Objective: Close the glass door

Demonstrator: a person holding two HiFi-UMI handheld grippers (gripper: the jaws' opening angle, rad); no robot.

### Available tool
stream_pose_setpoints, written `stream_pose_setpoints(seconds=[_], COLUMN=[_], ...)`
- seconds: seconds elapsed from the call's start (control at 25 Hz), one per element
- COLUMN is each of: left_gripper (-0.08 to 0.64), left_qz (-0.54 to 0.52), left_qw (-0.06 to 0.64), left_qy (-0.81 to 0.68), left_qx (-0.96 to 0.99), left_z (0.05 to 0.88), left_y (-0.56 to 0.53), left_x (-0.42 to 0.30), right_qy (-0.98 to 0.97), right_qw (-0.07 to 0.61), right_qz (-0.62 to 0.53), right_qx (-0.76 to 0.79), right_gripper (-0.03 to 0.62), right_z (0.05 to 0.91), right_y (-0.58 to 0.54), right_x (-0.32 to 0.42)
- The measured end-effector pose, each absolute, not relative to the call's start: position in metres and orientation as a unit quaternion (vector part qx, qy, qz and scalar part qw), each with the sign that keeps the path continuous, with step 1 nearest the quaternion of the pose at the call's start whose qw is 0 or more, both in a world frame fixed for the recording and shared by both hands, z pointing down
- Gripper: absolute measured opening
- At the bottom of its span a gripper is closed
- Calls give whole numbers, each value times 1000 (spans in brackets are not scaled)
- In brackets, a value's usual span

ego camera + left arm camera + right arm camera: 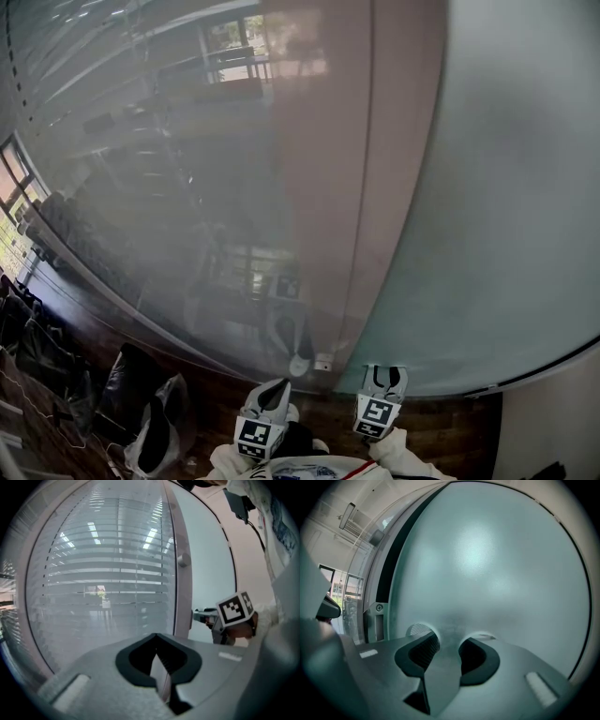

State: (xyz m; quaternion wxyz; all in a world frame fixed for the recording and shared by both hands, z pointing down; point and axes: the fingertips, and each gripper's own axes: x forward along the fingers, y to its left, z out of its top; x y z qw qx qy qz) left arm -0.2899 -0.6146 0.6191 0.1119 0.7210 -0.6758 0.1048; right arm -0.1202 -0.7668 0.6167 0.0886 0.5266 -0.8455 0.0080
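the right gripper [447, 645] holds its jaws partly apart with nothing between them. their tips are close up against the frosted glass door [487, 564], though the view is too poor to tell whether they touch the pane. the left gripper [158, 641] has its jaws closed together and empty. it is aimed at a pale pinkish upright frame [182, 588] that carries a small round knob [183, 560].

the frosted door fills the right side of the head view and stands just right of that frame. a dark edge and a metal bracket with a screw [377, 609] show along the door's left side. left of the frame is a clear glass wall with horizontal blinds [103, 564] behind it, catching reflections of ceiling lights. below lies a dark wooden floor [441, 424], with black bags [131, 394] at the left and a white wall [553, 422] at the right.
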Motion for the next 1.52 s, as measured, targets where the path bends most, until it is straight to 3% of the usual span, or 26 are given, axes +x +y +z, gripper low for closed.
stream_pose_setpoints(seconds=[0.88,1.52], left_gripper=[3,3], left_qz=[99,111], left_qw=[112,132], left_qy=[-680,-708], left_qx=[718,685], left_z=[611,613], left_y=[-598,-524], left_x=[-291,-277], right_qy=[-846,-852], right_qw=[83,75], right_qz=[9,3], right_qx=[526,518], right_gripper=[140,141], right_z=[617,620], right_y=[-770,-770], right_x=[-122,-114])
